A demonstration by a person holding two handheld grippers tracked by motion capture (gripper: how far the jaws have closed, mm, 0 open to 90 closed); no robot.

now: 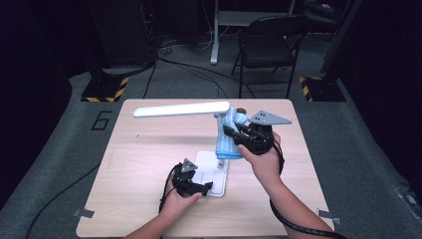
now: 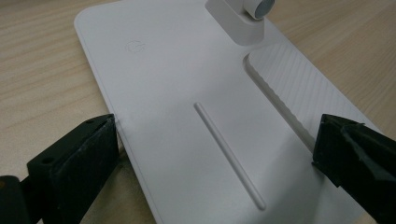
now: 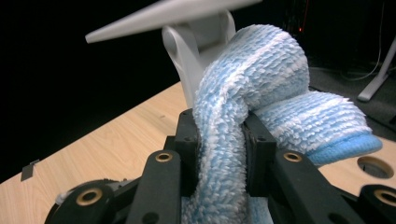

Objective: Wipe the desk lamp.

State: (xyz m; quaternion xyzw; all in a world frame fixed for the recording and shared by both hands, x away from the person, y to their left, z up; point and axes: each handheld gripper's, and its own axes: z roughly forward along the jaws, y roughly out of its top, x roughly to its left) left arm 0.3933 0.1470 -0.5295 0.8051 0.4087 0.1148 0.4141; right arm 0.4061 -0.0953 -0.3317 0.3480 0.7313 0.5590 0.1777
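While the left gripper [image 1: 206, 187], jaws wide, braces the lamp base [image 2: 187, 93], the right gripper [image 3: 219, 140], clamping the blue cloth [image 3: 261, 79], should wipe the lamp neck [image 3: 187, 51] ahead gently.

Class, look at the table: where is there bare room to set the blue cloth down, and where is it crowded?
Bare wood lies left of the lamp base, under the lamp head, and along the table's right edge. The middle is crowded: left gripper on the base, right gripper pinching the blue cloth against the stem.

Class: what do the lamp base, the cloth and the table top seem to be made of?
Lamp base: probably matte white plastic, smooth, with a ribbed pad. Cloth in the right claw: fluffy blue-and-white microfibre or terry, looped pile. Table: pale wood-grain, likely laminate.
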